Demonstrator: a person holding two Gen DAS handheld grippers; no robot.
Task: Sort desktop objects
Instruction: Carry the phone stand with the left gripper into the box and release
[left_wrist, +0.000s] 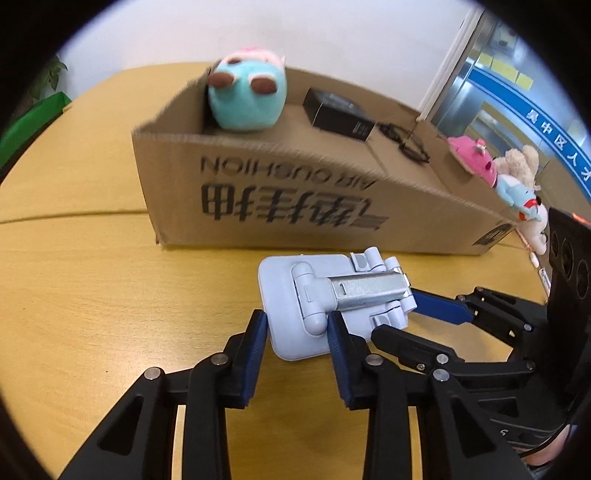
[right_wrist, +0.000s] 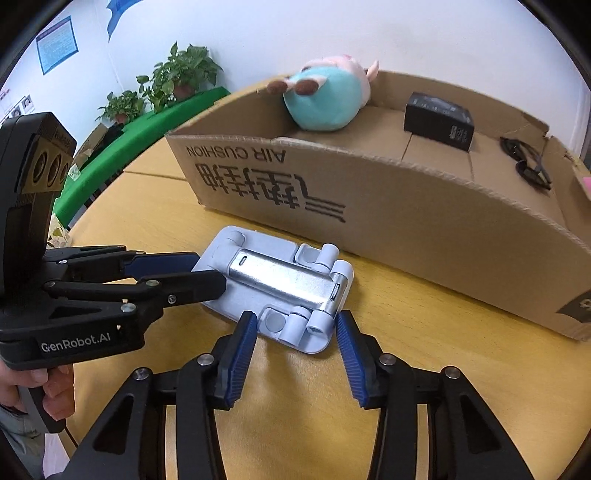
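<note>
Both claws w/ jaws part-open: left claw (left_wrist: 297, 326) straddles one end of the folded phone stand (left_wrist: 332, 301), right claw (right_wrist: 295, 325) the other, grip uncertain. Stand flat on surface (left_wrist: 92, 288), before cardboard box (left_wrist: 295, 199).

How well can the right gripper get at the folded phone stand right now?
Probably well. The right gripper straddles the near end of the phone stand, nothing lies between them, and the left gripper works the opposite end. The cardboard box sits behind, clear of the approach.
</note>
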